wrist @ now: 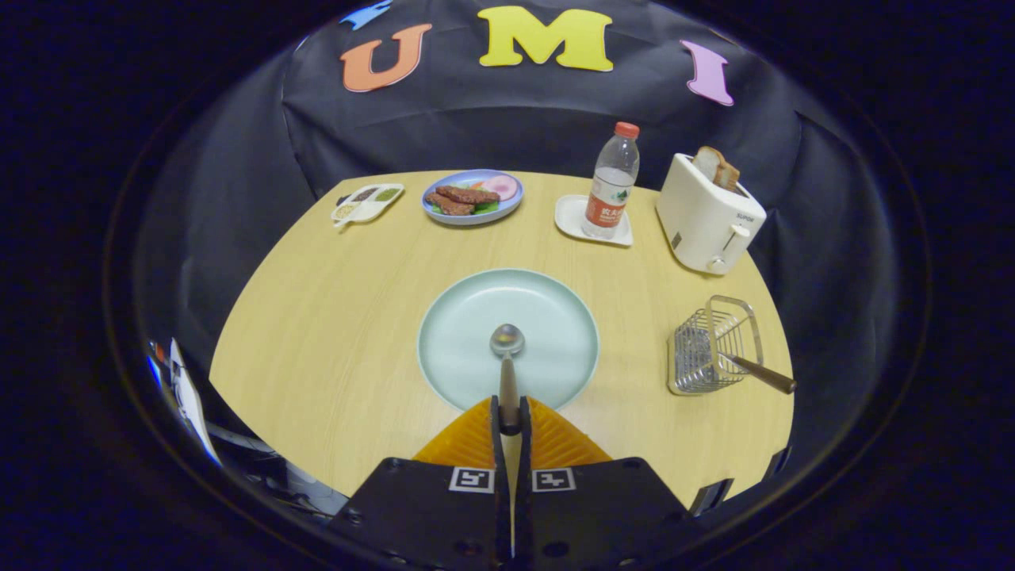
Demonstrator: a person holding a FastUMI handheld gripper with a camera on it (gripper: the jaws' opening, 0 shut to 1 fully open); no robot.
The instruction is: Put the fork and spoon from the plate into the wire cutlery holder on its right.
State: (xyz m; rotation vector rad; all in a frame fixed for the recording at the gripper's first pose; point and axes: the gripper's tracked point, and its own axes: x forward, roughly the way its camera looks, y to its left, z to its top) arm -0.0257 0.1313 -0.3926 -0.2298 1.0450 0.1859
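Pale wooden table (333,333) in a dark-draped booth; light green plate (468,317) at centre, wire cutlery holder (710,349) to its right with a brown handle (765,377), likely the fork, already slanting out; far side set with a food plate (473,196), water bottle (610,182) and toaster (708,214). Tongs (508,420) pressed together on the spoon (507,357), pinching its handle, bowl pointing away over the plate. Risks from here: spoon pivoting or slipping in a narrow pinch during the swing right; bowl catching the wire rim, or knocking the leaning handle and tipping the light holder.
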